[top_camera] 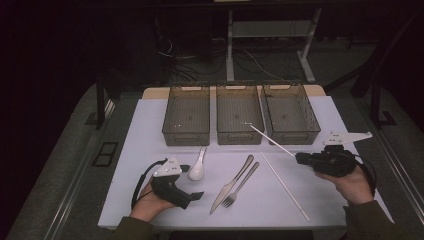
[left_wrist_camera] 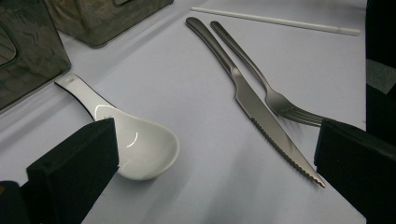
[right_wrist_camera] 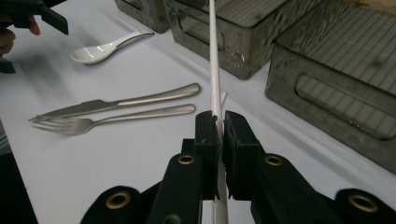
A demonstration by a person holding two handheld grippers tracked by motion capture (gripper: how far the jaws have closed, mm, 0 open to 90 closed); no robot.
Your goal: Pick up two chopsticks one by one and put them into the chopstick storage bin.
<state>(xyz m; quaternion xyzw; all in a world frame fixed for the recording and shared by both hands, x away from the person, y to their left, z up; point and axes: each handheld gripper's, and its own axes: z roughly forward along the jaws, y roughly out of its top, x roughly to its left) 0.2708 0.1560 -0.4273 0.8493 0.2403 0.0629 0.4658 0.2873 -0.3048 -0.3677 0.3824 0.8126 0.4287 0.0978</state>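
Note:
My right gripper (top_camera: pixel 300 159) (right_wrist_camera: pixel 220 123) is shut on a thin white chopstick (top_camera: pixel 272 140) (right_wrist_camera: pixel 214 56). The stick slants up and away, and its far tip is over the front of the middle bin (top_camera: pixel 239 116). A second white chopstick (top_camera: pixel 285 187) (left_wrist_camera: pixel 275 19) lies flat on the table below it. My left gripper (top_camera: pixel 192 181) (left_wrist_camera: pixel 215 140) rests open at the near left with nothing between its jaws. Just beyond it are a white ceramic spoon (top_camera: pixel 197 166) (left_wrist_camera: pixel 140 144) (right_wrist_camera: pixel 105 49), a steel knife (top_camera: pixel 231 184) (left_wrist_camera: pixel 261 112) (right_wrist_camera: pixel 121 102) and a steel fork (top_camera: pixel 241 185) (left_wrist_camera: pixel 280 100) (right_wrist_camera: pixel 112 120).
Three empty smoked-plastic bins stand side by side at the back of the white table top (top_camera: pixel 150 200): the left bin (top_camera: pixel 186 117), the middle one, and the right bin (top_camera: pixel 291 115) (right_wrist_camera: pixel 345 74). Dark floor and desk legs lie beyond the table.

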